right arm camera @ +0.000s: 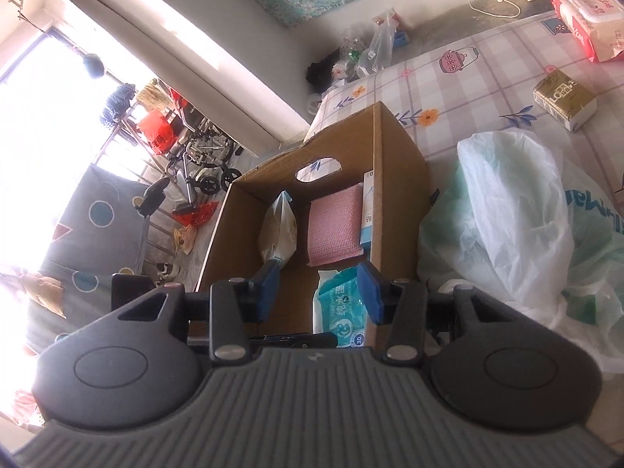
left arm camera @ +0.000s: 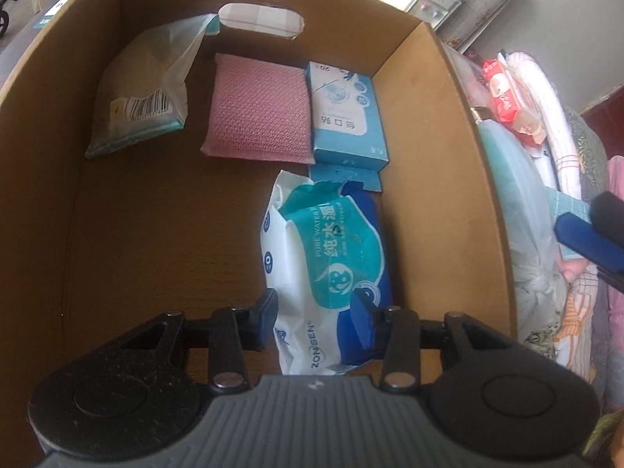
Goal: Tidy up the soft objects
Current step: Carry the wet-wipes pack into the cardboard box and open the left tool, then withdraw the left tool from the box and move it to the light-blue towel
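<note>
A cardboard box [left arm camera: 436, 124] holds a teal and white wet-wipe pack [left arm camera: 327, 265], a pink sponge cloth [left arm camera: 257, 109], a blue carton [left arm camera: 345, 113] and a pale tissue pack [left arm camera: 144, 89] leaning on the left wall. My left gripper [left arm camera: 318, 314] is inside the box, its blue pads on either side of the wipe pack's near end. My right gripper [right arm camera: 319, 292] is open and empty above the box's [right arm camera: 397, 163] near edge; the wipe pack [right arm camera: 343, 308], pink cloth [right arm camera: 335, 226] and tissue pack [right arm camera: 279, 230] show below it.
A white and green plastic bag [right arm camera: 514, 210] lies on the checked bedsheet right of the box. A gold tissue pack [right arm camera: 565, 99] and a red wipe pack [right arm camera: 589, 19] lie further back. Folded bedding [left arm camera: 546, 179] is piled right of the box.
</note>
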The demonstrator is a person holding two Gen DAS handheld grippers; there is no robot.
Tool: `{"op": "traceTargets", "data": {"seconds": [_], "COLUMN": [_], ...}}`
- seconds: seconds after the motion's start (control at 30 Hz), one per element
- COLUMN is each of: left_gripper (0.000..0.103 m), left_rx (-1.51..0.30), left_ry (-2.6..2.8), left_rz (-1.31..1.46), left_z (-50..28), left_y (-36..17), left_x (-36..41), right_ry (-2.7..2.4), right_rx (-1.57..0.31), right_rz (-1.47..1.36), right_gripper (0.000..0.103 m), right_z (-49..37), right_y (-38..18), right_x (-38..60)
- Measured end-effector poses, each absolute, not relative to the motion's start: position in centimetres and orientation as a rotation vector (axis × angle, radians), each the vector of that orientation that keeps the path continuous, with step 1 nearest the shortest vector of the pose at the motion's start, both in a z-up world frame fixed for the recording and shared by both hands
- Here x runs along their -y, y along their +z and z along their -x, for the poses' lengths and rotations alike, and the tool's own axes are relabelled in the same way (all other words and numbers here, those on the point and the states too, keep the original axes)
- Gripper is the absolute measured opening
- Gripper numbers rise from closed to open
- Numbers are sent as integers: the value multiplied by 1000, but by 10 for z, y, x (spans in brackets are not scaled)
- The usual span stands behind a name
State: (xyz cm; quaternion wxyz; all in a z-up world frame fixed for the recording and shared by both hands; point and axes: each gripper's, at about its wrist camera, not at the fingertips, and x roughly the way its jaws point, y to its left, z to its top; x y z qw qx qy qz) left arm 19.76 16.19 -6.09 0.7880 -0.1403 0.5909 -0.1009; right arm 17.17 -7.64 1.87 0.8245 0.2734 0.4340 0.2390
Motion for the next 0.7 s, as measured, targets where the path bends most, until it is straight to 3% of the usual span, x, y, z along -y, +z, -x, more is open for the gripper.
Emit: {"op": "traceTargets", "data": {"seconds": [0.2, 0.4, 0.7], "left_gripper": [42, 40, 48], "left_rx": [-1358, -1321, -1302], "left_ry": [-214, -204, -141], "left_rz": [341, 299, 295], "left_z": [-208, -223, -228], "left_y": [-76, -72, -68], "left_x": [-155, -133, -121], "right_ry": [494, 461, 407], "right_rx": [-926, -958, -951], "right_rz": [-623, -675, -709], "right_gripper": [44, 44, 44], "right_z": [-170, -164, -144], "right_y": [8, -16, -37], "right_x": [95, 113, 145]}}
